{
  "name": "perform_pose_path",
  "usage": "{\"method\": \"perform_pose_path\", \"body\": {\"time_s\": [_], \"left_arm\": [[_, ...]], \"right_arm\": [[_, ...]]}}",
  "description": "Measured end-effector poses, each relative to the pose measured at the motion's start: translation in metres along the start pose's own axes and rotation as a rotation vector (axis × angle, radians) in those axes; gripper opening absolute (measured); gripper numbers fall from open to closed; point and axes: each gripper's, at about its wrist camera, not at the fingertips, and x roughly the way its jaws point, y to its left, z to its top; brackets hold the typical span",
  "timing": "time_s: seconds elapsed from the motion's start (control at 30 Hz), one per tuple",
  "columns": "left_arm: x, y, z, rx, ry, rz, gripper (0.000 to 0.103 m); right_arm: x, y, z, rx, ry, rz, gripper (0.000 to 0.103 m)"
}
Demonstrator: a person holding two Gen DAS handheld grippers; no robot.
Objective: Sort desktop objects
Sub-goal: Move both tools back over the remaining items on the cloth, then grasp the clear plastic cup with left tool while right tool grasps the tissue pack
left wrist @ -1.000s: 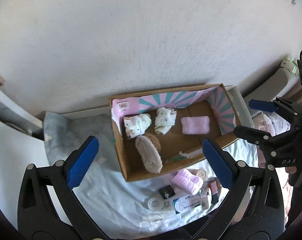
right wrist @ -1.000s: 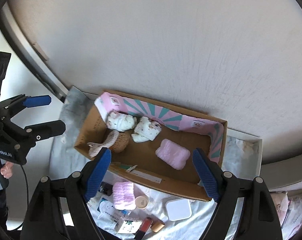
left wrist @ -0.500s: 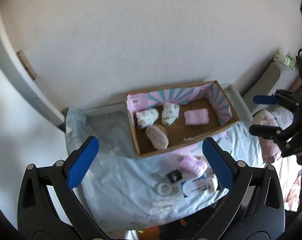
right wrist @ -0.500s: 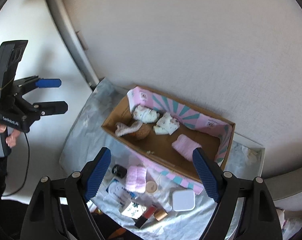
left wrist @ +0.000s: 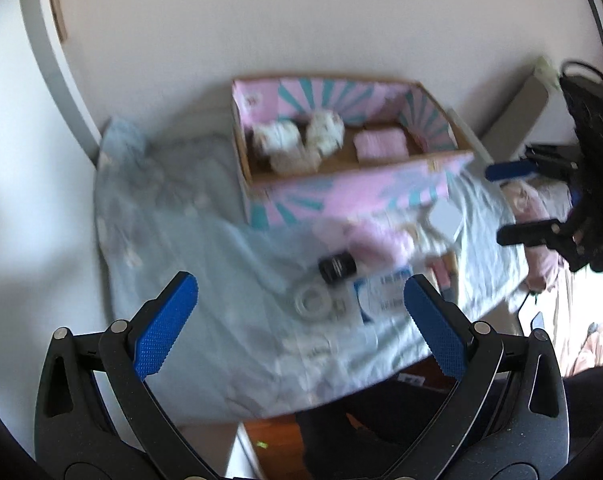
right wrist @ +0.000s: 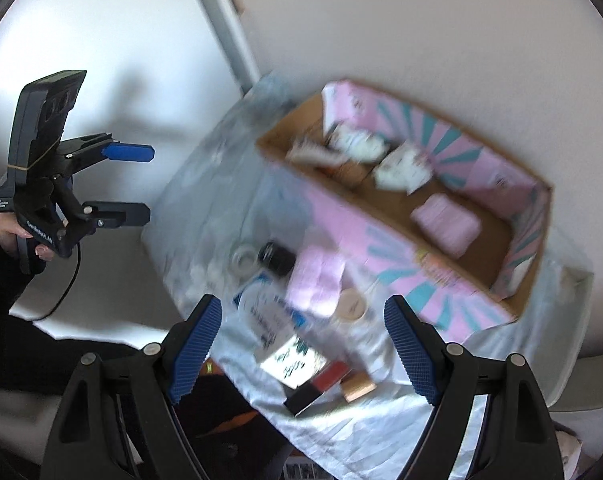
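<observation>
Both tongs, left [left wrist: 301,312] and right [right wrist: 303,344], hang wide and empty above the surface [left wrist: 205,280]. Near the box [right wrist: 405,216] lies clutter; only the right view shows a round lid [right wrist: 351,306].

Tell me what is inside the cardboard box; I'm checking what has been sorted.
The cardboard box holds a folded pink cloth, two white patterned bundles and a beige fuzzy item. Blur hides finer detail, and the near wall covers the floor just behind it.
</observation>
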Motion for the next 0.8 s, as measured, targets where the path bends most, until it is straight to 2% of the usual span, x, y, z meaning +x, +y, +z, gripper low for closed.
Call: {"method": "perform_pose_path", "body": {"time_s": [0.2, 0.33, 0.5, 0.57, 0.63, 0.8], "left_arm": [[0.026, -0.026, -0.046, -0.038, -0.011, -0.002, 0.103], [0.052, -0.043, -0.074, -0.078, -0.028, 0.028, 0.102], [0.088, -0.053, -0.099, -0.135, -0.031, 0.059, 0.094], [0.099, -0.054, -0.107, -0.165, -0.042, 0.067, 0.086], [0.105, -0.054, -0.110, -0.180, -0.051, 0.071, 0.084], [0.113, -0.059, -0.114, -0.173, -0.072, 0.111, 0.074]], "right_arm": [[0.031, 0.012, -0.024, -0.106, 0.027, 0.044, 0.081], [0.048, 0.015, -0.037, -0.181, 0.028, 0.069, 0.081], [0.066, 0.012, -0.051, -0.251, 0.030, 0.098, 0.081], [0.073, 0.009, -0.055, -0.268, 0.039, 0.104, 0.080], [0.079, 0.007, -0.057, -0.285, 0.049, 0.116, 0.074], [0.091, 0.008, -0.062, -0.346, 0.075, 0.124, 0.069]]}}
